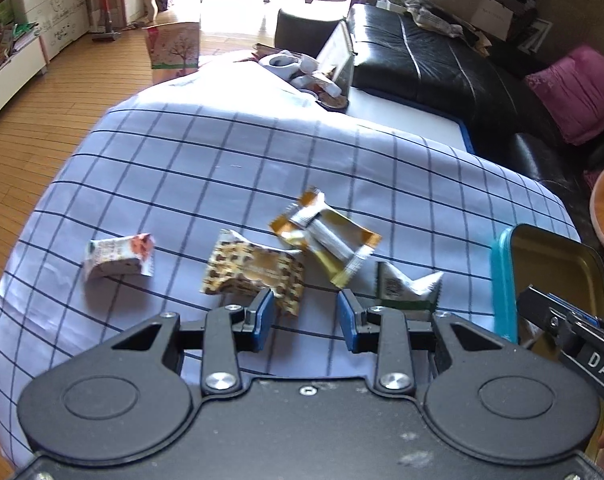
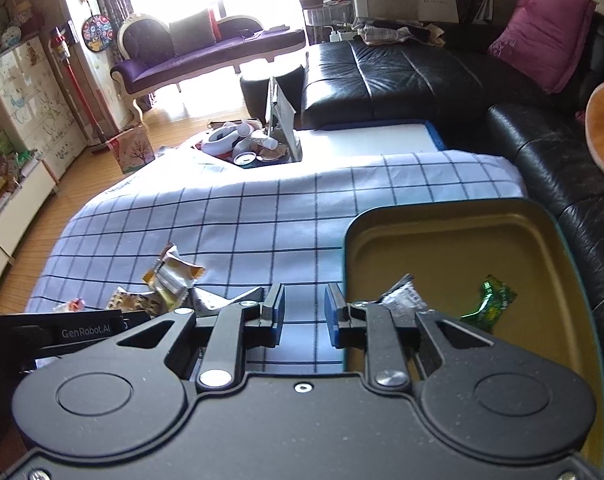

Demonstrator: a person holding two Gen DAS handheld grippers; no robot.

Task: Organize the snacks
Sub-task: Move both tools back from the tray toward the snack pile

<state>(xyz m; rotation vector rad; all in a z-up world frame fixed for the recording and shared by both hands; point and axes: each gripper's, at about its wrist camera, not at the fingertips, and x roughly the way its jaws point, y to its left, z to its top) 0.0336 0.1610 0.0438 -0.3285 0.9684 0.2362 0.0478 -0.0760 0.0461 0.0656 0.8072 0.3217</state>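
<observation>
Now lying crinkled on the checked surface (image 1: 222, 160): brown patterned packet (image 1: 254, 270), gold packets (image 1: 326, 236), white packet (image 1: 118, 258). Sitting in the gold tin (image 2: 442, 240): green wrapper (image 2: 492, 300), silver packet (image 2: 402, 300). Hovering tilted down, left tool (image 1: 306, 316) and right tool (image 2: 304, 314) both gaping narrowly, holding nothing. Showing "GenRobot.AI" and "DAS".

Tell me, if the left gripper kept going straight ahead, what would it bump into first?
Probably the checked tablecloth, landing between the brown patterned snack packet and the green-and-white one. The left gripper is empty; depth is unclear.
</observation>
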